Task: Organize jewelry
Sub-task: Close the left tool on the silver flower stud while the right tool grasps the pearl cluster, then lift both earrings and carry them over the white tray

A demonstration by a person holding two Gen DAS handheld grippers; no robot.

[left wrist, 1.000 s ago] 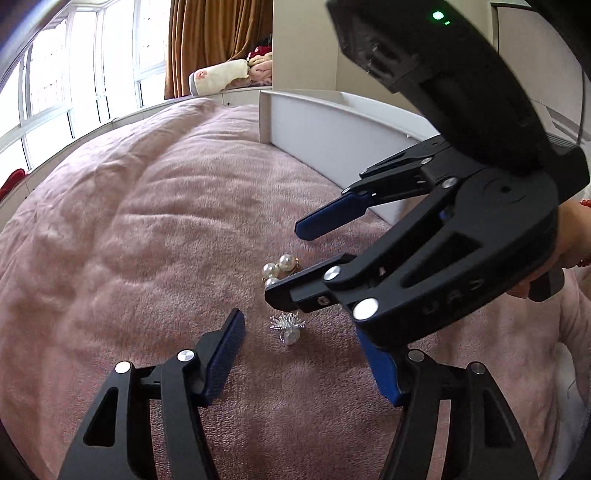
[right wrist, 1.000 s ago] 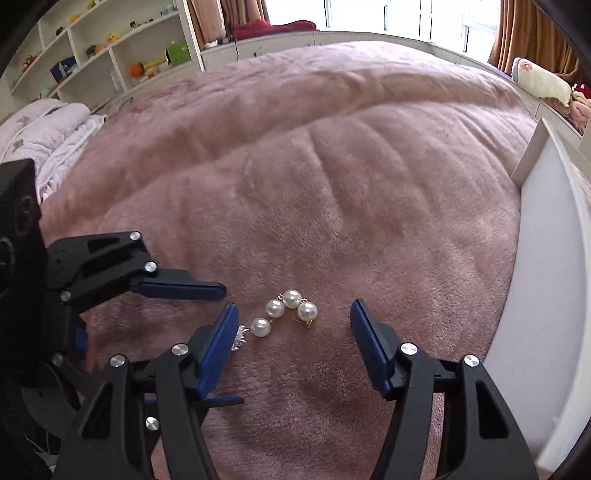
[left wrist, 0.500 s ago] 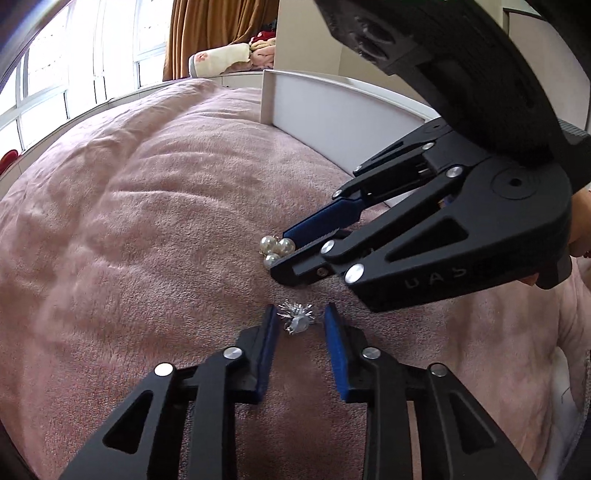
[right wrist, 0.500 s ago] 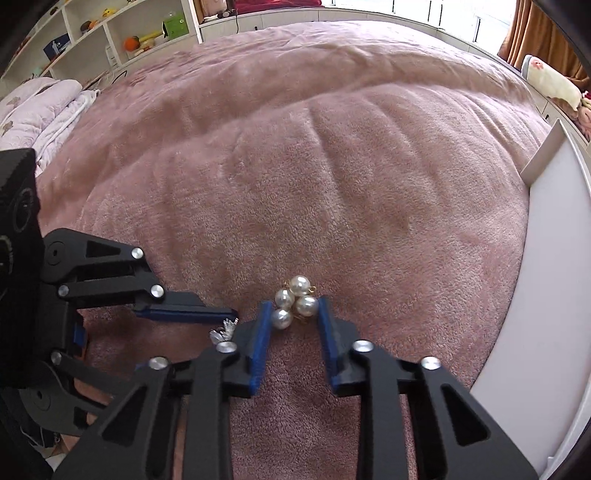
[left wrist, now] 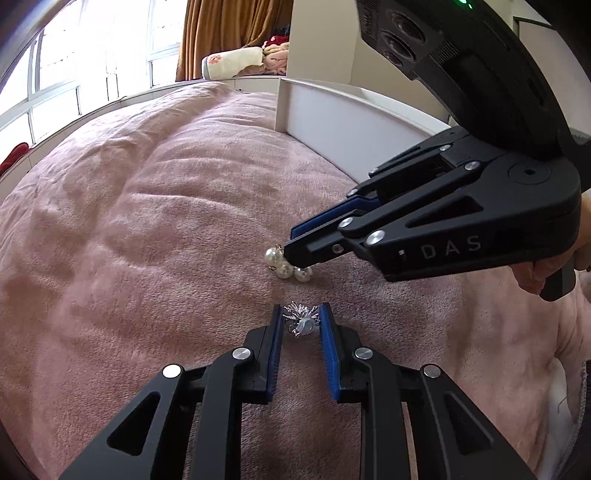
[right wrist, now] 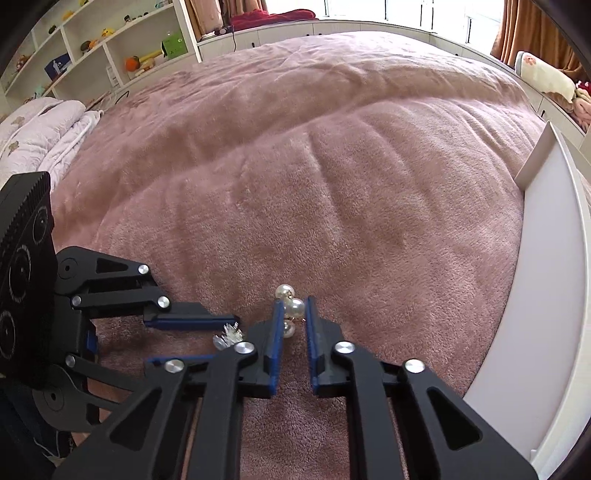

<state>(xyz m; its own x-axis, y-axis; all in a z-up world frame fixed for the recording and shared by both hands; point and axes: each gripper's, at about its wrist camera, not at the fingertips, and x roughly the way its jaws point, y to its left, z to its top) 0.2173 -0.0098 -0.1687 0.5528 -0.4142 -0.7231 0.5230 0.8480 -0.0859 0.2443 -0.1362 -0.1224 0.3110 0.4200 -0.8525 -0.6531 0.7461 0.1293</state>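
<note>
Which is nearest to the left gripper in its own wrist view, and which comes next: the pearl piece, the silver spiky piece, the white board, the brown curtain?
1. silver spiky piece, between the left gripper pads.
2. pearl piece, just beyond, pinched by the right gripper.
3. white board, far right of the pink blanket.
4. brown curtain, at the window, farthest.
</note>
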